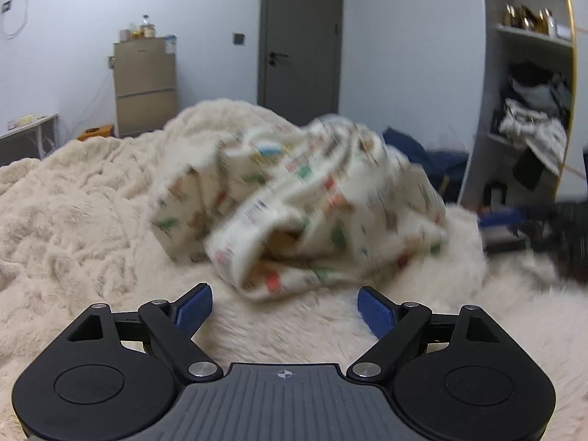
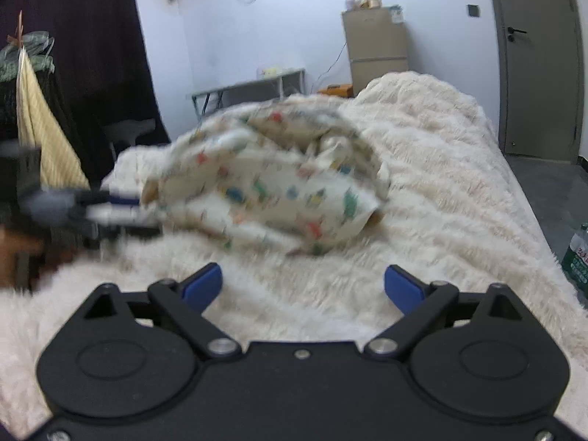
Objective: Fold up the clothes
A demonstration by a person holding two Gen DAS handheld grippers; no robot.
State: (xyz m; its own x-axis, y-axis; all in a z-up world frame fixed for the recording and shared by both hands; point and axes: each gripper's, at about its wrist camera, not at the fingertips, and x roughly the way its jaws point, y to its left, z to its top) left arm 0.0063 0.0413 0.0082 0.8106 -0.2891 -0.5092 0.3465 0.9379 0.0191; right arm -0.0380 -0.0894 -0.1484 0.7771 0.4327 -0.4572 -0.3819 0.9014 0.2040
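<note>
Clothes here means one crumpled garment (image 1: 294, 205). It is cream white with small printed shapes in red, green, blue and orange. It is bunched up in a soft heap with deep folds, and one open end shows a darker inside. It looks blurry in both views, so you cannot tell what kind of garment it is.

It lies on a fluffy cream blanket (image 1: 73, 228) that covers a bed. It sits just ahead of both your grippers, in the middle of the blanket.

Your left gripper (image 1: 284, 307) has its jaws wide apart. Nothing is between its blue pads (image 1: 194, 307), only the furry blanket below. Your right gripper (image 2: 303, 286) is also wide open and holds nothing. The garment is close to both but touches neither.

From the left wrist view, the right gripper shows as a dark blur at the right edge, beside the garment.

The room has pale walls and a grey door (image 1: 299, 36). A tan fridge (image 1: 145, 86) stands by the wall with bottles on top. A grey table (image 2: 250, 84) is near it. A shelf (image 1: 529, 84) holds dark and white clothes and some shiny things. A dark curtain (image 2: 73, 36) hangs on one side, with a yellow cloth (image 2: 44, 136) in front of it. A green bottle (image 2: 577, 257) stands on the floor by the bed.
</note>
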